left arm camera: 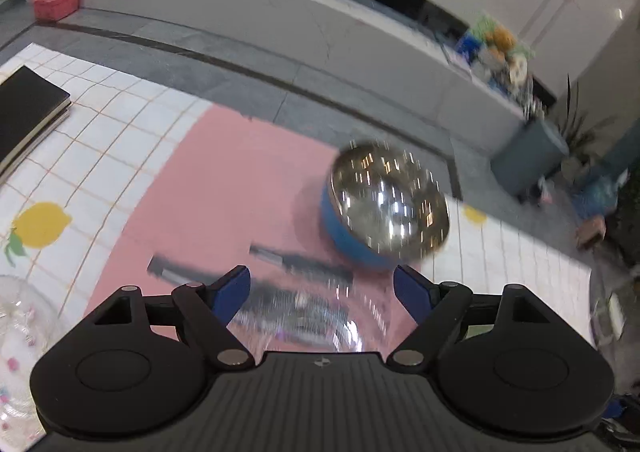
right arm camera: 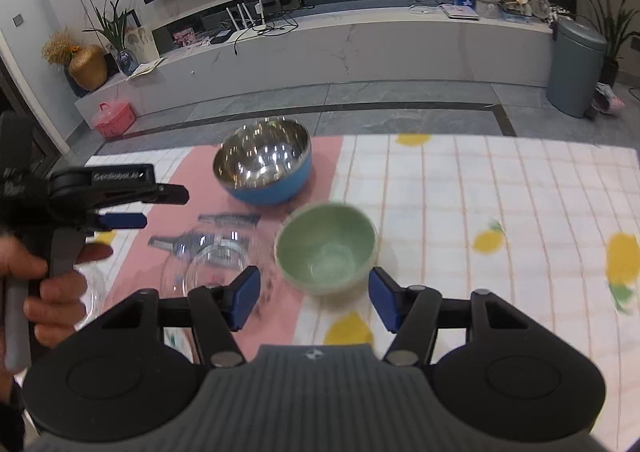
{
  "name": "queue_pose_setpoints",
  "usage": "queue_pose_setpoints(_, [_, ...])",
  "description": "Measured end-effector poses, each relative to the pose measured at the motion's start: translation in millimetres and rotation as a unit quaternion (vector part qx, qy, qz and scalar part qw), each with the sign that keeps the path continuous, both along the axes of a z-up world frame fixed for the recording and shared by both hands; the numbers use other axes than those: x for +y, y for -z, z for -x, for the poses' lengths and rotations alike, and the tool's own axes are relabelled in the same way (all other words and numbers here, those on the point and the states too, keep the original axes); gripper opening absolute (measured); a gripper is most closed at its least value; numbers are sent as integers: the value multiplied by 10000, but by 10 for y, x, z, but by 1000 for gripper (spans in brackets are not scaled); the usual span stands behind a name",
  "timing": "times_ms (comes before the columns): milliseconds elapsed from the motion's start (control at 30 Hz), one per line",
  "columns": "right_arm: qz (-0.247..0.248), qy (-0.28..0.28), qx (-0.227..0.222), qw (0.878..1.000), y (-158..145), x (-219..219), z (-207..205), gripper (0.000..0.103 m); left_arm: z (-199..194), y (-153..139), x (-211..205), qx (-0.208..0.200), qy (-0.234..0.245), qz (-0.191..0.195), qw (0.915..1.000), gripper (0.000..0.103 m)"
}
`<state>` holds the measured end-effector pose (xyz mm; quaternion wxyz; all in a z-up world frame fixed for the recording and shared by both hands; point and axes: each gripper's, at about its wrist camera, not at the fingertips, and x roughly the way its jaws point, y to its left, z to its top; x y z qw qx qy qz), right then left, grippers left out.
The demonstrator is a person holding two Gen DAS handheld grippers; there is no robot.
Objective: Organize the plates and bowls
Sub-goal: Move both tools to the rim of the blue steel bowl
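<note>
A blue bowl with a shiny steel inside (right arm camera: 264, 168) sits on the pink mat (right arm camera: 192, 172); it also shows in the left wrist view (left arm camera: 384, 208), ahead and right of my open, empty left gripper (left arm camera: 322, 288). A clear glass bowl (right arm camera: 212, 264) lies just below that gripper (right arm camera: 160, 204); in the left wrist view it shows blurred (left arm camera: 312, 316). A green bowl (right arm camera: 326, 248) sits on the checked cloth, just ahead of my open, empty right gripper (right arm camera: 314, 298). A clear glass plate (left arm camera: 20, 336) lies at the far left.
A black notebook (left arm camera: 28, 112) lies at the table's left. The lemon-print checked cloth (right arm camera: 480, 212) covers the table's right side. Beyond the table's far edge are the grey floor, a red basket (right arm camera: 114, 118), a grey bin (right arm camera: 576, 68) and a low TV bench.
</note>
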<state>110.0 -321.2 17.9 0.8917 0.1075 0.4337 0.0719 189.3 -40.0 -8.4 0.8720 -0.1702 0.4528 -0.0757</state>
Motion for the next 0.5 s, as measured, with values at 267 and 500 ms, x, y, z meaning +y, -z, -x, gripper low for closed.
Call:
queue_pose_setpoints(267, [-223,272,319,9989,214,61,-913,60,-291,225,-80,-39,-198,65,9998,77])
queue_pose_setpoints(500, [-367,446,557,9968,462,160,-1513,60,-343,318,-26,-109,-322,133,9993,72])
